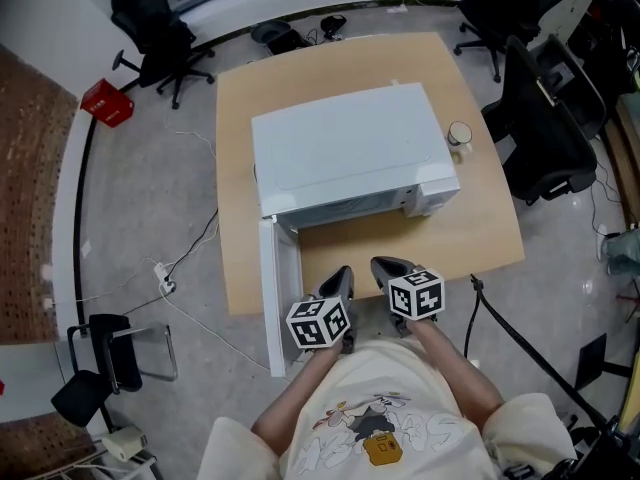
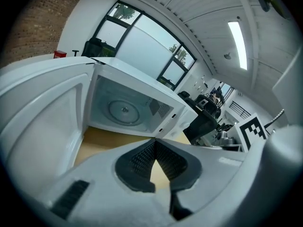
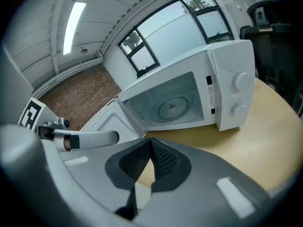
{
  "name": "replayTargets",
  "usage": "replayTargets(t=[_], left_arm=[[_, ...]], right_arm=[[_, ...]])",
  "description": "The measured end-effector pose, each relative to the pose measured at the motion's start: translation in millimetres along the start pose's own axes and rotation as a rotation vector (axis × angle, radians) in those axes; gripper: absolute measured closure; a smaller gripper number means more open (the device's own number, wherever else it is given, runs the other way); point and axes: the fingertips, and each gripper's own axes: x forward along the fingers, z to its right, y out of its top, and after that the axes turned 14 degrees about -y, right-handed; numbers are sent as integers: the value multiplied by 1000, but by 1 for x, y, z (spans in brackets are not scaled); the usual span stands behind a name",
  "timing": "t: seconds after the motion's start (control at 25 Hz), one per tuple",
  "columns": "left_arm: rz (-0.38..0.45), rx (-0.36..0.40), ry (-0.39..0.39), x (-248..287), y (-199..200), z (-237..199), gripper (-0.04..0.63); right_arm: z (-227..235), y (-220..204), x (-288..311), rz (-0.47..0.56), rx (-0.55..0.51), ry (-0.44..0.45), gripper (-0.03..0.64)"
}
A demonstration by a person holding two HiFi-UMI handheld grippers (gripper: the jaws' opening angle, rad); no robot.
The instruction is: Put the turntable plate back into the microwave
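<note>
The turntable plate (image 2: 124, 110) sits inside the open microwave (image 1: 350, 153), so the task looks done. The left gripper (image 2: 155, 143) and right gripper (image 3: 150, 143) have fingers pressed together, empty.

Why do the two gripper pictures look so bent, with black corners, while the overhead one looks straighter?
Left gripper view: a wide-angle lens bows the microwave and blackens the corners; the close fingers loom large. Right gripper view: same bulge and dark rim, and the ceiling lamp glares white. Head view: milder curving, even light, a soft shadow on the table before the microwave.
</note>
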Motion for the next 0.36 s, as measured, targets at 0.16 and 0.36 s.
replayTargets(t=[0.16,0.36], left_arm=[[3,11,12,-4,2,-6,595],[-5,-6,25,-16,-7,-15,595]], right_arm=[[-4,-2,4,-9,-16,-8,610],[-12,-6,4,-10,-32,-6,609]])
